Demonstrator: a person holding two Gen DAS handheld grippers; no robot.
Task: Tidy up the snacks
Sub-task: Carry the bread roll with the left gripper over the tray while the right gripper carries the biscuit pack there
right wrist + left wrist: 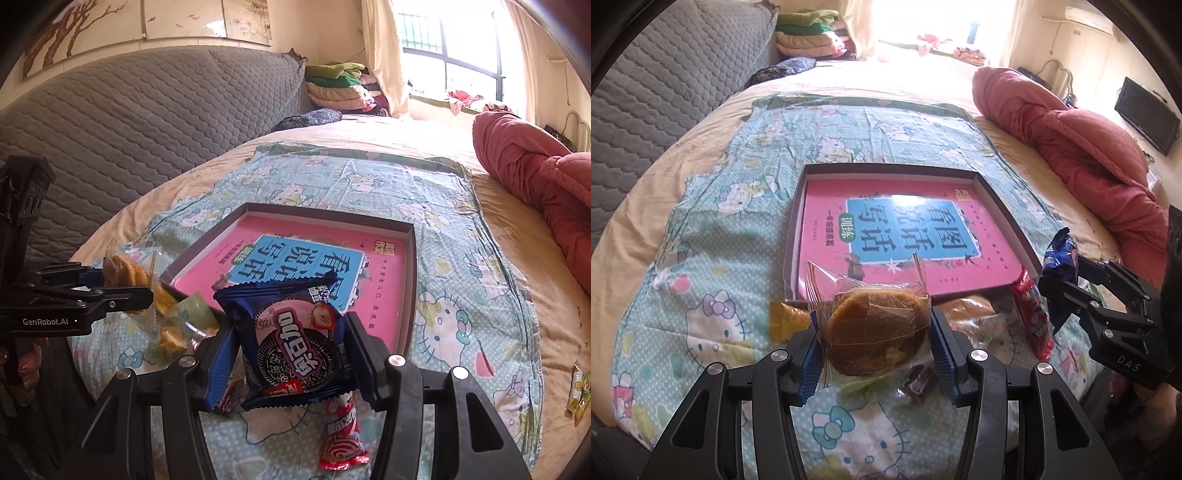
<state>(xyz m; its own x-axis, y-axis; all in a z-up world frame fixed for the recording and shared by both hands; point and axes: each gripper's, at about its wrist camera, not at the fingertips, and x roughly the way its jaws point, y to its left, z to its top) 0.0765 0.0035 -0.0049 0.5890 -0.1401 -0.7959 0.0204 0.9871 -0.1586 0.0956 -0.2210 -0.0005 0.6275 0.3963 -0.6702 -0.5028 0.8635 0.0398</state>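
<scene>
- On a bed spread with a cartoon-cat sheet [713, 266], the left tool [875, 332] pinches a clear-wrapped brown cake [877, 334], held just near of the shallow box [792, 236].
- The right tool [291, 347] pinches a blue cookie packet [295, 343] above the box's near right corner.
- A pink book [886, 236] lies inside the box.
- A red candy packet [341, 439] and other loose snacks [173, 332] lie on the sheet near the box.

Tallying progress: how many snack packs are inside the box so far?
0. The box holds only a pink book; packs sit in both tongs or on the bedsheet.
</scene>
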